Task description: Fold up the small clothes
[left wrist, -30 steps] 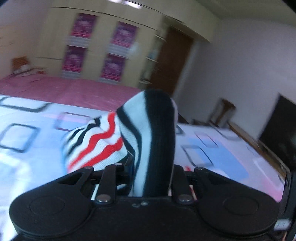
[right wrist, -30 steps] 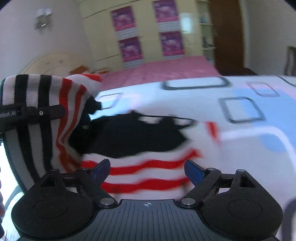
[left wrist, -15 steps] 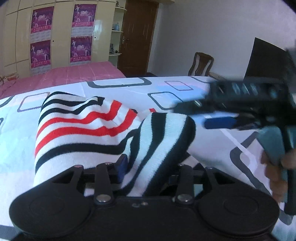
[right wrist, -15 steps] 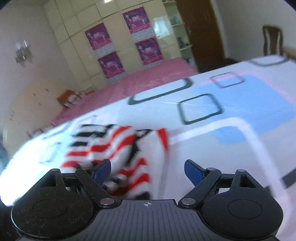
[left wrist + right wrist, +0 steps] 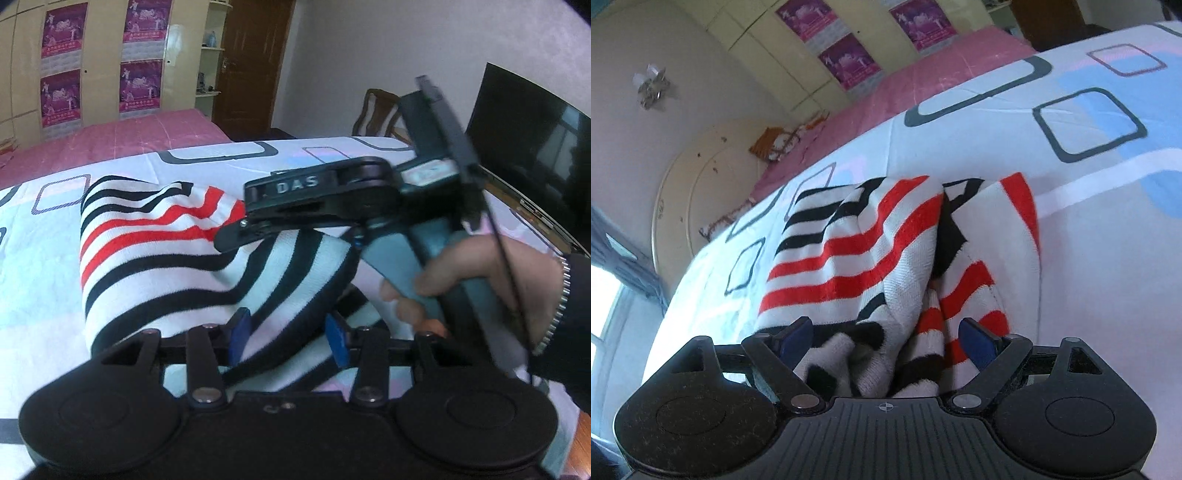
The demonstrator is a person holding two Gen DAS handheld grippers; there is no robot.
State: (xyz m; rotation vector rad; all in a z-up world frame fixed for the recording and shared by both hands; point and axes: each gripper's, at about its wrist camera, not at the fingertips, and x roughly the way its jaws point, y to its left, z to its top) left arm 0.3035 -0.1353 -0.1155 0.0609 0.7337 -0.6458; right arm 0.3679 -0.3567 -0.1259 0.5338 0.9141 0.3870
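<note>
Now the bed (image 5: 44,258), with its sheet of dark squares, carries everything I work on, and the sweater (image 5: 155,251) lies on it in the middle, a striped knit in white, black and red. A second ago I had a sleeve bunched upright in the left claw (image 5: 288,332) and lifted off the sheet; since then I have swung it over and lowered it, and it is draped across the body of the sweater. I read that as one sleeve fold laid down, so the fold looks partly done, with the far side and the final halving still ahead. From the left view the sweater's long axis runs from near my claw away toward the pink bed beyond, with the red stripes at the far end and the black-striped sleeve crossing it at a slant toward the right. The left claw's jaws are opening, the sleeve between the blue pads but no longer pinched. The right claw (image 5: 886,339) stands wide open, low over the near edge of the sweater, folds of knit lying between its fingers without being pressed. In the left view the right claw's body hangs just above the red stripes, the hand (image 5: 480,273) on its grip.
</note>
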